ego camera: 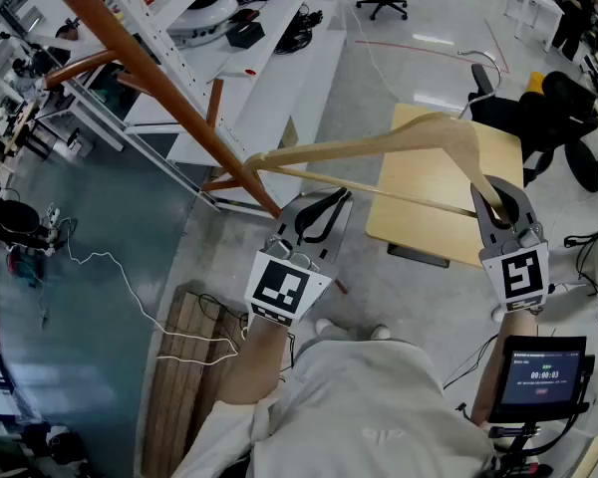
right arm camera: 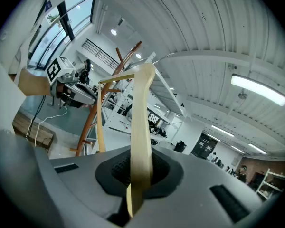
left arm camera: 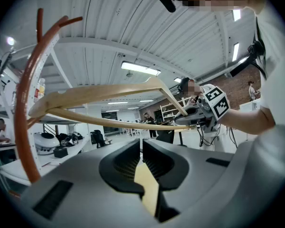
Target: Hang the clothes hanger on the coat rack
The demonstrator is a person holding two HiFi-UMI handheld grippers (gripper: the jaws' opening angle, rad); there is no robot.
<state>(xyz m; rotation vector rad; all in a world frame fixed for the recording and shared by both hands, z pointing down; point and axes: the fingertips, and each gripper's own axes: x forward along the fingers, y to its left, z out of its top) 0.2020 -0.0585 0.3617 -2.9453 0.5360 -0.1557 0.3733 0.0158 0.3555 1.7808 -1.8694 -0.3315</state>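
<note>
Right gripper [ego camera: 500, 207] [right arm camera: 140, 167]: jaws are clamped on one shoulder end of the wooden clothes hanger [ego camera: 379, 149] [right arm camera: 141, 113]; the wood is seen running straight up through the pads in the right gripper view.
Left gripper [ego camera: 319, 212] [left arm camera: 141, 158]: jaws are pressed nearly together, with only a thin slit left. No part of the hanger is gripped. A pale patch is seen low in the slit; what it is cannot be told.
Gripper layout: the left one is held under the hanger's free end, apart from the wood; the right one is at the opposite end.
Hanger [left arm camera: 99, 93]: carried in the air, roughly level across the head view, with the lower bar just under the curved arm.
Hook [ego camera: 483, 60]: thin metal, seen rising from the hanger's neck, well apart from the rack and on no peg.
Coat rack [ego camera: 169, 103] [left arm camera: 23, 103] [right arm camera: 92, 113]: brown wood, with a slanted pole and side branches. The hanger's free tip is seen just beside the pole; contact cannot be judged.
Wooden table [ego camera: 419, 172]: light top, seen below and behind the hanger.
Screen [ego camera: 543, 371]: small display with a timer, mounted at the person's right forearm.
Floor: a wooden pallet [ego camera: 184, 366] and a white cable [ego camera: 110, 267] are seen at lower left.
</note>
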